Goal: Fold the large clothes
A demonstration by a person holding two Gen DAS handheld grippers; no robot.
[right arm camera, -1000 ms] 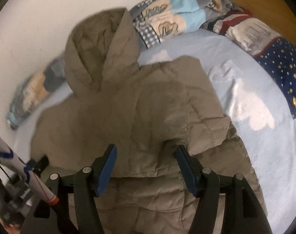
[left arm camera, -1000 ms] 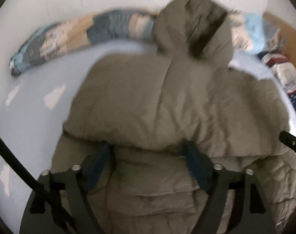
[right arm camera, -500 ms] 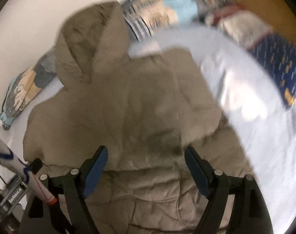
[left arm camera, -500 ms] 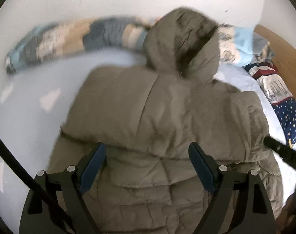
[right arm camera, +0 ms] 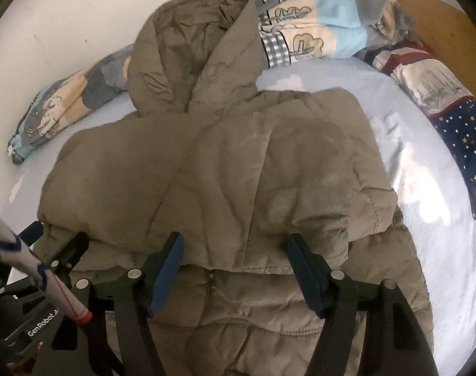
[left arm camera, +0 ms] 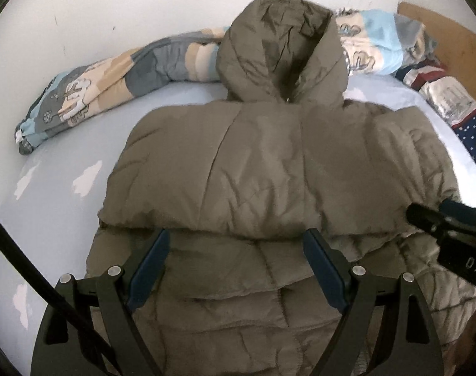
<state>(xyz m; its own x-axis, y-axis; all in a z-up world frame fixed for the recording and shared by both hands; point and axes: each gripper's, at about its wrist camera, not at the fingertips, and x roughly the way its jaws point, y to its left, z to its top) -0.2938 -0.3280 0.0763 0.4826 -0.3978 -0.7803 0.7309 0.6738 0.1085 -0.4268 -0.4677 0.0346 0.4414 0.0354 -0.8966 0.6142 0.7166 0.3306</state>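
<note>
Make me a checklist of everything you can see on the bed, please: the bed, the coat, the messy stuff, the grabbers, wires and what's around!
Surface: bed with a pale blue sheet with white cloud shapes.
Job's things: puffy olive hooded jacket lying flat, both sleeves folded across the body, hood towards the wall.
Clutter: rolled patchwork blanket along the wall; navy star-print fabric and a red-and-white printed cloth at the bed's edge.
Grippers: left gripper open over the jacket, nothing between its pads; right gripper open too, its jaws have just been closing, gripping nothing.
Cables: black cable beside the left gripper.
Surroundings: white wall; wooden headboard.
</note>
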